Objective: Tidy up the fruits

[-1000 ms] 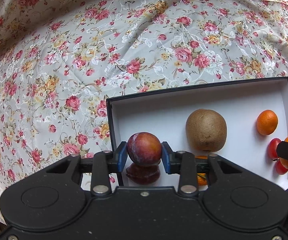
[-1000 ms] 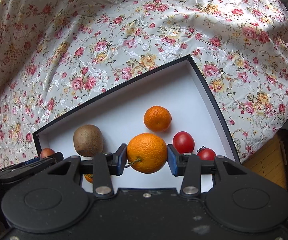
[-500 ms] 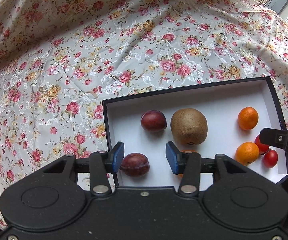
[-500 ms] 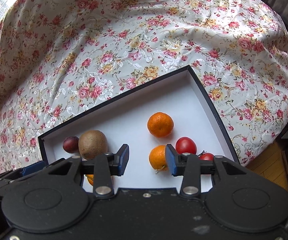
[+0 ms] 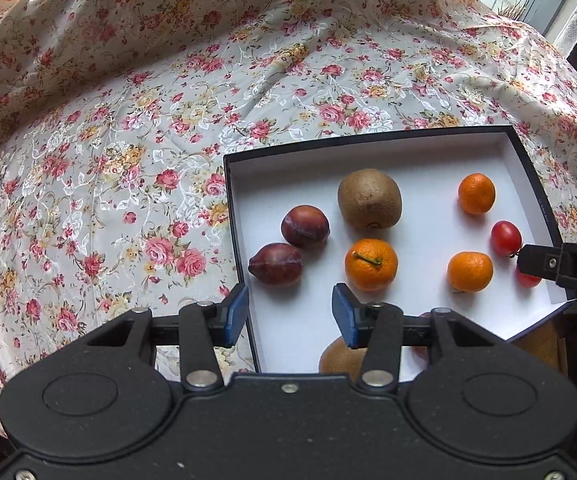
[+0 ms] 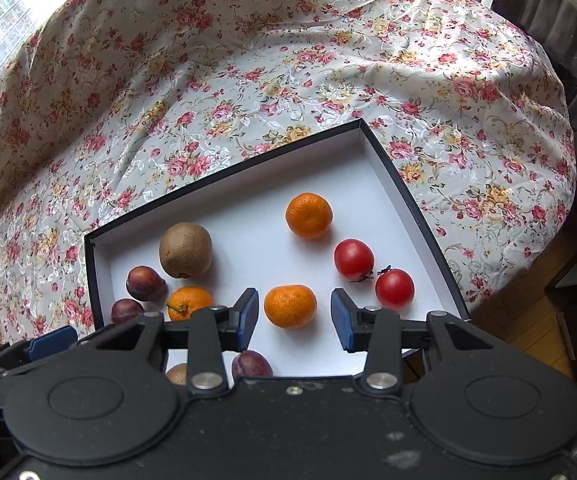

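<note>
Plums [image 5: 305,226], kiwis [image 5: 369,199], oranges [image 5: 371,264], tomatoes [image 6: 354,259] loose in box [image 5: 528,168]

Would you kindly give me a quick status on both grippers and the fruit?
Left gripper open, empty. Right gripper open, empty. Fruit all in the box. Nothing in the way.

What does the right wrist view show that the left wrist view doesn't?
Only the right wrist view: a third plum seen clearly near the box's front, and the lower tomato whole; in the left view it is mostly hidden. Only the left wrist view: the stemmed tangerine unobstructed. Both: the black box, large kiwi, two plums side by side, far tangerine, upper tomato, floral cloth.
</note>
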Motion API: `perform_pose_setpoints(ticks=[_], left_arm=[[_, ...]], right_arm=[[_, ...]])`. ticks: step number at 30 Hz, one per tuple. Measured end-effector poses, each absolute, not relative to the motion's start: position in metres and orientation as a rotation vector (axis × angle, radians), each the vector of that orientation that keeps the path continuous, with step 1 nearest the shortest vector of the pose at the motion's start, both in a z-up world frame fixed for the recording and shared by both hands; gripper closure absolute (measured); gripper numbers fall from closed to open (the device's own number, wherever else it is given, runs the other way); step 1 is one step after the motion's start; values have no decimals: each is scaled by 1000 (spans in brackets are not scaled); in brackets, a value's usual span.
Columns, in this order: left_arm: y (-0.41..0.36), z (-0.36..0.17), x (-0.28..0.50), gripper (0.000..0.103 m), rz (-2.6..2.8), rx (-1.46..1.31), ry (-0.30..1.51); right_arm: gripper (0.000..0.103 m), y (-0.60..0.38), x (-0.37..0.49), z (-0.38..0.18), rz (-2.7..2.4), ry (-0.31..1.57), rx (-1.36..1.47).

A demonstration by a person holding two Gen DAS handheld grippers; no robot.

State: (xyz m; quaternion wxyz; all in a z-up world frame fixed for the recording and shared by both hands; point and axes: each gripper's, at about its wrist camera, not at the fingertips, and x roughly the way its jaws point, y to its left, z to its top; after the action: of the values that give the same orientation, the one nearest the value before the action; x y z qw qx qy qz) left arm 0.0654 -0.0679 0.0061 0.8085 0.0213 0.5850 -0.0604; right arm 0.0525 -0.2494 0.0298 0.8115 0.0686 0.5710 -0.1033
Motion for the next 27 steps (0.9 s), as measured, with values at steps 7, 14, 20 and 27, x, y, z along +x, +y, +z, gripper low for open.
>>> perform_pose_setpoints(ticks=[7,14,20,27], left_arm=[[-65,8,53,48,-124,24,1253],[-65,5,51,48,-103,16,1246],[-66,-2,52,48,-92,1,1251],[-67,-8,55,48,-74,-17,1268]], right_arm=[[60,-247,36,32,-242,1187,133],[60,-245,28,29,-226,1185,109],[60,-246,33,23,-202,1199,99],[60,-247,38,12,-182,1228,75]])
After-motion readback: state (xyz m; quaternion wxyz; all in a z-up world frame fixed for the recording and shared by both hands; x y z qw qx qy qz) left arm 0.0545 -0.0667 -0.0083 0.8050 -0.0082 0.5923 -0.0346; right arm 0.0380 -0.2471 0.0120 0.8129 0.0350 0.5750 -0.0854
